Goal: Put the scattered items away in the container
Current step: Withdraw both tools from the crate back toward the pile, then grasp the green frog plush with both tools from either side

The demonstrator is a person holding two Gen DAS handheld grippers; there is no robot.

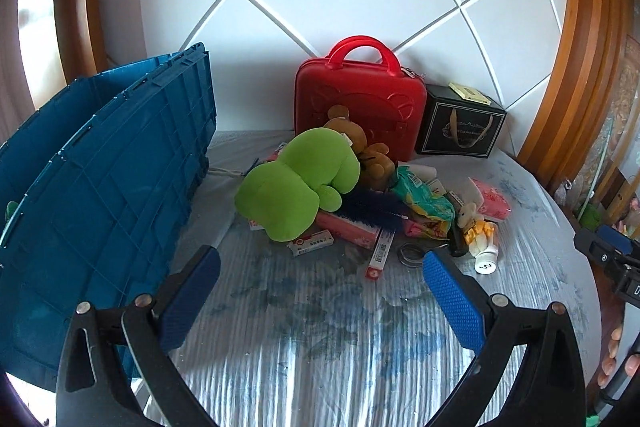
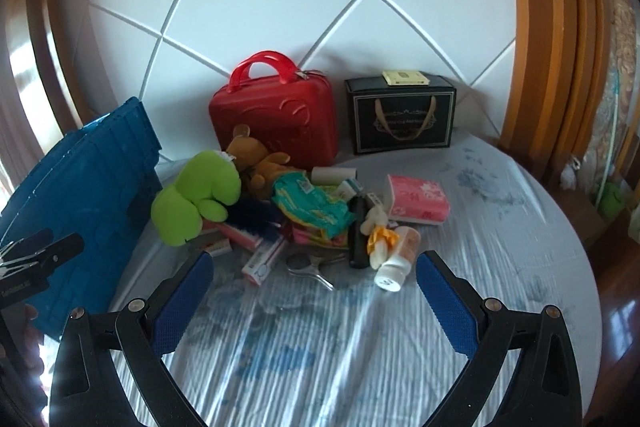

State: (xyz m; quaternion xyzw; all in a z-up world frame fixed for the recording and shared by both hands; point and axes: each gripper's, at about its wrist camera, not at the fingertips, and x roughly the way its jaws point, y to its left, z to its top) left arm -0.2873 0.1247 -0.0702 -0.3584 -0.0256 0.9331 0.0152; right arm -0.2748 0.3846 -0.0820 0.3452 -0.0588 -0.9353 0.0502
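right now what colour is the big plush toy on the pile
Lime green; the plush toy shows best in the left wrist view.

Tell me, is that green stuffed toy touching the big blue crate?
Apart. The left wrist view shows a strip of bare cloth between the green stuffed toy and the blue crate; the right wrist view shows that gap too.

The crate (image 1: 104, 187) stands at the left of the bed (image 1: 320, 327). To its right lies a heap: the frog plush (image 1: 296, 183) before the bear (image 1: 360, 147), the tissue pack (image 2: 416, 201) rightmost. Behind against the wall stand the case (image 1: 360, 107) and, to its right, the box (image 1: 460, 123).
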